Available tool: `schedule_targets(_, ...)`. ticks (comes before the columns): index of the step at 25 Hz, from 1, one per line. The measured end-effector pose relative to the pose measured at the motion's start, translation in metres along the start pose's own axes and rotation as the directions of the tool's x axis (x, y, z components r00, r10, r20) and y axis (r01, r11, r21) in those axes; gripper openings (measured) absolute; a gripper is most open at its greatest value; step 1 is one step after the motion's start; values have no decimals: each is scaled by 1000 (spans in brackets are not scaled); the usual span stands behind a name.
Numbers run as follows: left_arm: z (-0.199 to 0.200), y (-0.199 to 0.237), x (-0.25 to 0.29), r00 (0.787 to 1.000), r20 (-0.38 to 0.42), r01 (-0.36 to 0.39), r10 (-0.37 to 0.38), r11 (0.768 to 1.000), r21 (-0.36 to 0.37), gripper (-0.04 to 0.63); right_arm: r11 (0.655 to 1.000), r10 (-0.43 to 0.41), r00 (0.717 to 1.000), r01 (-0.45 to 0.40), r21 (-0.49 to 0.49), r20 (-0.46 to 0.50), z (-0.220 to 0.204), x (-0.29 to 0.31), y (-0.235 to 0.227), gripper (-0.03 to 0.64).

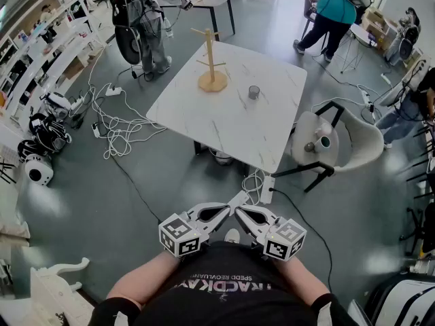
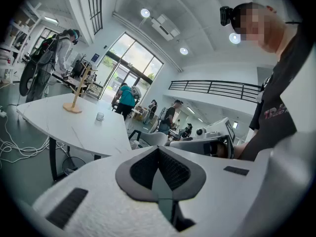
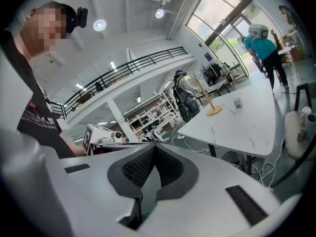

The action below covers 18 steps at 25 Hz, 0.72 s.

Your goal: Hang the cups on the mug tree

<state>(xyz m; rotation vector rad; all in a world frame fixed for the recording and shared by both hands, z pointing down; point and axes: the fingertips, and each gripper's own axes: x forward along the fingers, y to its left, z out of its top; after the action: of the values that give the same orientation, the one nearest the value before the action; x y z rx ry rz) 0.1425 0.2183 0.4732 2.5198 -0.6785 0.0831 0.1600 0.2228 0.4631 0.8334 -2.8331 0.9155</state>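
A wooden mug tree [image 1: 211, 63] stands bare on the far side of the white marble table [image 1: 224, 124]. A small grey cup [image 1: 253, 92] sits to its right. Another cup [image 1: 323, 141] rests on the seat of the white chair [image 1: 353, 145] beside the table. Both grippers are held close to my body, well short of the table, tips almost touching. The left gripper [image 1: 238, 200] is shut on nothing, as is the right gripper [image 1: 239, 211]. The left gripper view shows the closed tips [image 2: 158, 150], the tree [image 2: 76, 95] and the cup [image 2: 100, 116] far off. The right gripper view shows its closed tips [image 3: 153, 146].
White cables [image 1: 119, 131] and a power strip [image 1: 266, 189] lie on the floor left of and in front of the table. People stand beyond the table [image 1: 146, 19] and at the back right [image 1: 333, 12]. Shelves and gear line the left wall [image 1: 41, 66].
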Motion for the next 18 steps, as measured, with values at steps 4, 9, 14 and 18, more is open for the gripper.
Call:
schedule_targets(4, 2, 1, 1, 1000, 0, -2, 2, 1000, -4, -3, 1000, -4, 1000, 4, 2, -2, 2, 0, -2, 9)
schedule_targets(9, 2, 3, 3, 1000, -1, -1, 1, 1000, -9, -3, 1000, 3, 1000, -3, 5, 8, 5, 1, -4, 9)
schedule_targets(14, 3, 5, 2, 1000, 1, -2, 2, 1000, -11, -3, 1000, 14, 1000, -14, 24, 22, 7, 2, -5, 9)
schedule_targets(18, 3, 8, 1, 1000, 1, -8, 8, 1000, -13, -3, 999, 21, 1000, -22, 29, 13, 6, 6, -5, 9)
